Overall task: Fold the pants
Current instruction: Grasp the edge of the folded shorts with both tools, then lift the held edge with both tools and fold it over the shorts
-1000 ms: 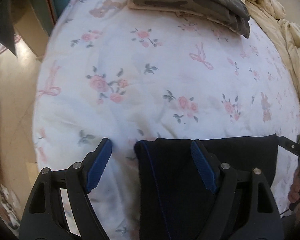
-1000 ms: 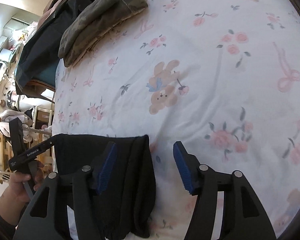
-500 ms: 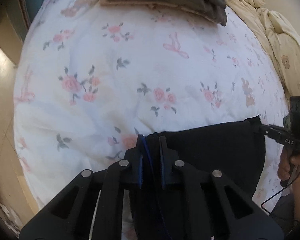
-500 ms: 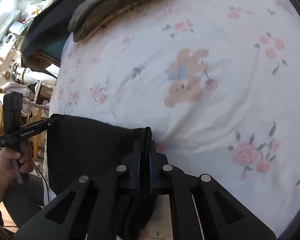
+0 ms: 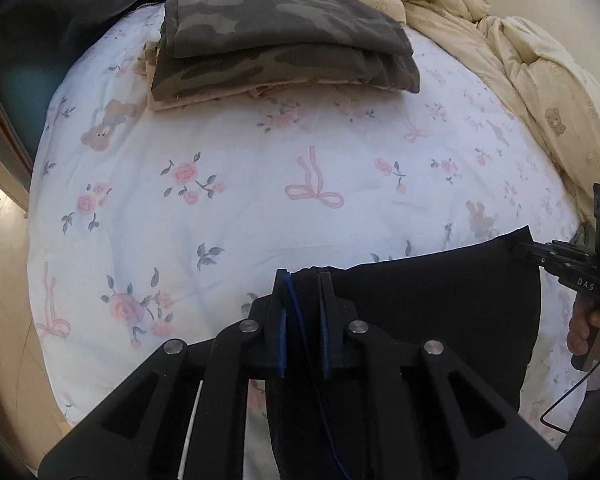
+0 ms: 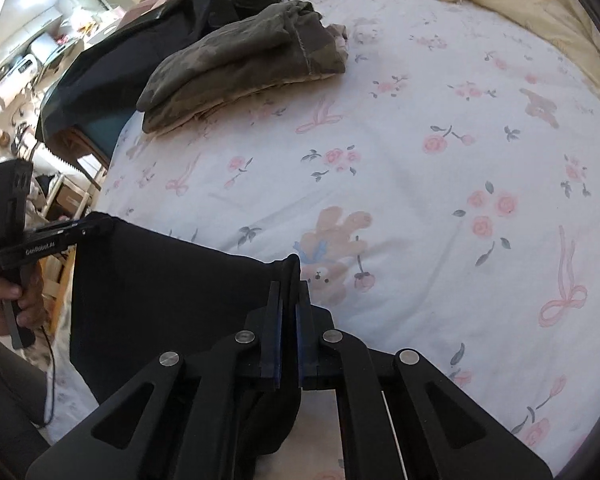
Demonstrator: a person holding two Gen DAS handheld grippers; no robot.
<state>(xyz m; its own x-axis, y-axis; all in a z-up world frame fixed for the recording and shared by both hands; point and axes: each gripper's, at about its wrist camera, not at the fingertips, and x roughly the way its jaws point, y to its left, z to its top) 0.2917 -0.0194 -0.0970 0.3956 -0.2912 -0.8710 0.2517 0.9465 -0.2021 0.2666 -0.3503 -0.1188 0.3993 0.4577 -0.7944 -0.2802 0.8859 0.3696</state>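
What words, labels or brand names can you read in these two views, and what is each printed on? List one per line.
"GenRobot.AI": white lettering along the side of the left tool, seen in the right wrist view.
"DAS": white letters on the body of the right tool, seen in the left wrist view; any further letters are cut off.
The bedsheet carries pictures only, no text.

The left gripper is pinching tight and pointing down. The right gripper is pinching tight too. A hand is holding each handle.
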